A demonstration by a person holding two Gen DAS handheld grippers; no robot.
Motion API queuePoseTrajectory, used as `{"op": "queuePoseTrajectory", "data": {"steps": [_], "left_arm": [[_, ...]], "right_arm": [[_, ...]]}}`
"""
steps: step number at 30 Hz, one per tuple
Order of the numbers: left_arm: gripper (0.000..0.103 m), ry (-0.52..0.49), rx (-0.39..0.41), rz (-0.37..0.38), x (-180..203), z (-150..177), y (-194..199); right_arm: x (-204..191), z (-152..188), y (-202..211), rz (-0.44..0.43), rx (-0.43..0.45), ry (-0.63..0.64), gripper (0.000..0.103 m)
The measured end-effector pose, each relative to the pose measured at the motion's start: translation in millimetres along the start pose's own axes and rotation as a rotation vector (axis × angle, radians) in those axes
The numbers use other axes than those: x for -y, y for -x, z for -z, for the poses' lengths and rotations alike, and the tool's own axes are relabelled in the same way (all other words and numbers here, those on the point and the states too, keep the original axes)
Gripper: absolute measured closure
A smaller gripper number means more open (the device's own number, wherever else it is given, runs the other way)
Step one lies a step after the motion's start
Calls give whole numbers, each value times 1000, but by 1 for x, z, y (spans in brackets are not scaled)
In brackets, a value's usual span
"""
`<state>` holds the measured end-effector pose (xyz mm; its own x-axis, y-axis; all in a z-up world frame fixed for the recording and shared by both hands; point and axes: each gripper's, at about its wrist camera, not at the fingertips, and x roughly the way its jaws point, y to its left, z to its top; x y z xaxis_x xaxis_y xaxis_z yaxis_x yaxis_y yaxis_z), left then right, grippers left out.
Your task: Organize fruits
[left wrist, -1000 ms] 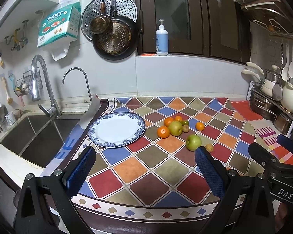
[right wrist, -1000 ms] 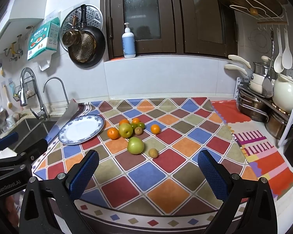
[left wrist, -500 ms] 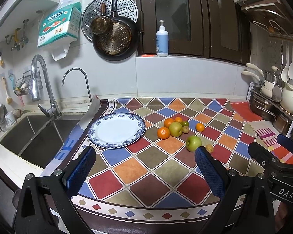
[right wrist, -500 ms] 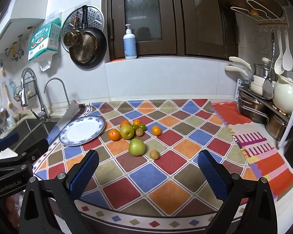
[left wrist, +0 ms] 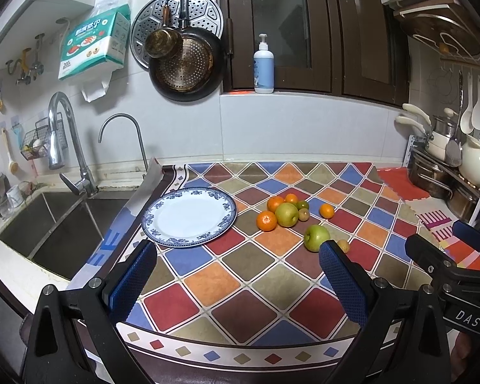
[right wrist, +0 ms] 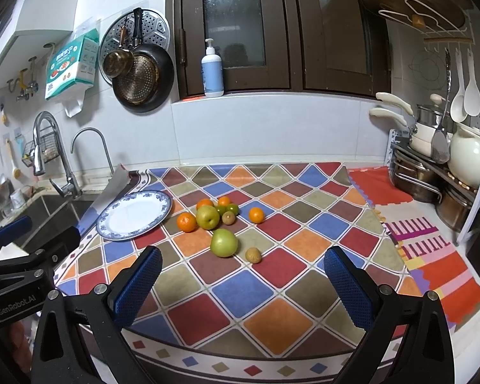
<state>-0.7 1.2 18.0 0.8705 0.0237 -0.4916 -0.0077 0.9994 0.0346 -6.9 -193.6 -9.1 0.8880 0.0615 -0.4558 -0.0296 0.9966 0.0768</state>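
Green apple [right wrist: 224,242] nearer, right gripper [right wrist: 240,283] advanced

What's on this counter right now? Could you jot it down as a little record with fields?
surface: checkered cloth on a kitchen counter
plate: blue-rimmed plate, nothing on it
fruit: loose on the cloth right of the plate, none on it
nearest fruit: green apple with a small brown fruit beside it
cluster behind: yellow-green apple among several oranges
left gripper: open, holding nothing
right gripper: open, holding nothing
sink: left of the plate
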Motion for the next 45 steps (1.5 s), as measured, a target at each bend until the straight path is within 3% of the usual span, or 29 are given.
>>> {"op": "queuePoseTrajectory", "data": {"steps": [17,27,36,45], "left_arm": [[0,-8,-4,7,3,-1,-12],[0,-52,4,47,9,4,-29],[1,-202,9,178,28,6,-69],[11,-368,-11,315,47,9,-121]], "right_arm": [[3,2,-6,1,-7,-3,1],[5,5,-21,6,-23,3,1],[14,7,-57,15,-76,15,1],[21,8,-105,26,-158,42,1]]}}
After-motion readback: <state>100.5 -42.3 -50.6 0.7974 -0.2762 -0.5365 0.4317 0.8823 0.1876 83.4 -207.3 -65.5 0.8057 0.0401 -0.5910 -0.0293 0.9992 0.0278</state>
